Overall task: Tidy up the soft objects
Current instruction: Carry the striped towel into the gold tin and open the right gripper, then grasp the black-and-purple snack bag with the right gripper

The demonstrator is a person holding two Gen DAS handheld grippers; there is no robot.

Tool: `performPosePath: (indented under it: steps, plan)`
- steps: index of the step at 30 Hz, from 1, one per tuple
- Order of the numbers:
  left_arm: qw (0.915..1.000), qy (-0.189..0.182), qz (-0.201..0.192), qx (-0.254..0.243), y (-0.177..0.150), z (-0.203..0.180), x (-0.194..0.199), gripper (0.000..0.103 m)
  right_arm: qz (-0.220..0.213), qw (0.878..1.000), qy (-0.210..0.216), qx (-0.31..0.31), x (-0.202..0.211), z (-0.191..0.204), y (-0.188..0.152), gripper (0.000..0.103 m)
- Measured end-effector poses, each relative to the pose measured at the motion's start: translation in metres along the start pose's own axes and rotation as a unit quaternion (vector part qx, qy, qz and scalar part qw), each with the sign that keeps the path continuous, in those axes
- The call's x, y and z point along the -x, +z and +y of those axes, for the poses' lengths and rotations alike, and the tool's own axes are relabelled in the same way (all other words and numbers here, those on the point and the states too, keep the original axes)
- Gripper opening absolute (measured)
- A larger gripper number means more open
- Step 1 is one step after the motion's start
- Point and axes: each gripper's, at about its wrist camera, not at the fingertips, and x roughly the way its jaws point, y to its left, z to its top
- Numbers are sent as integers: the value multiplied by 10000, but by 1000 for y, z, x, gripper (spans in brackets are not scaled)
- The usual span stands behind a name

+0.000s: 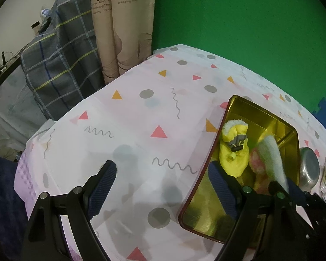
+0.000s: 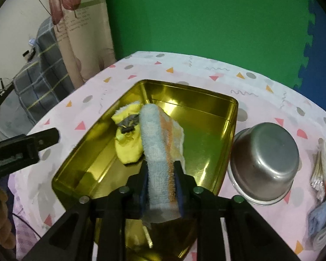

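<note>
A gold metal tin [image 2: 184, 88] lies on the patterned tablecloth. Inside it is a small yellow bootie [image 2: 128, 139] with a fleece lining. My right gripper [image 2: 160, 165] hovers over the tin's near part, shut on a rolled towel [image 2: 156, 139] striped blue, orange and yellow. The towel's far end rests in the tin beside the bootie. In the left wrist view, my left gripper [image 1: 162, 167] stands wide open and holds nothing. It straddles the left rim of the tin [image 1: 239, 100], with its right finger over the tin's floor. The bootie [image 1: 234, 150] and the towel [image 1: 269, 152] lie just beyond it.
An upturned steel bowl [image 2: 265, 163] stands right of the tin. A bundle of cotton swabs [image 2: 317, 174] and a folded blue cloth [image 2: 321, 219] lie at the table's right edge. Plaid bedding [image 1: 60, 65] and a curtain [image 1: 123, 32] stand beyond the left corner.
</note>
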Motion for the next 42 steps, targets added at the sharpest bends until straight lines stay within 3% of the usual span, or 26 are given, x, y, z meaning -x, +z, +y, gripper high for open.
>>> performPosePath:
  steps: [2, 4, 13, 20, 28, 36, 42]
  plan:
    - [10000, -64, 30, 32, 0, 0, -1, 84, -97, 9999, 4, 80, 8, 2, -1, 42]
    - [9999, -112, 74, 32, -1, -2, -3, 84, -173, 9997, -26, 167, 16, 3, -1, 46]
    - [9996, -171, -49, -237, -6, -19, 5, 84, -485, 9987, -123, -86, 71, -28, -16, 47]
    - [9976, -285, -209, -589, -13, -42, 18, 85, -653, 9918, -960, -531, 130, -114, -51, 47]
    - [9919, -535, -299, -1114, -28, -79, 32, 86, -471, 9663, -2048, -1488, 179, -238, -108, 49]
    - [9787, -992, -377, -1758, -53, -128, 52, 87, -100, 9582, -1994, -2048, 168, -292, -155, 49]
    - [9600, -1469, -243, -2372, -84, -174, 64, 87, 61, 9606, -2053, -1872, 143, -296, -158, 49]
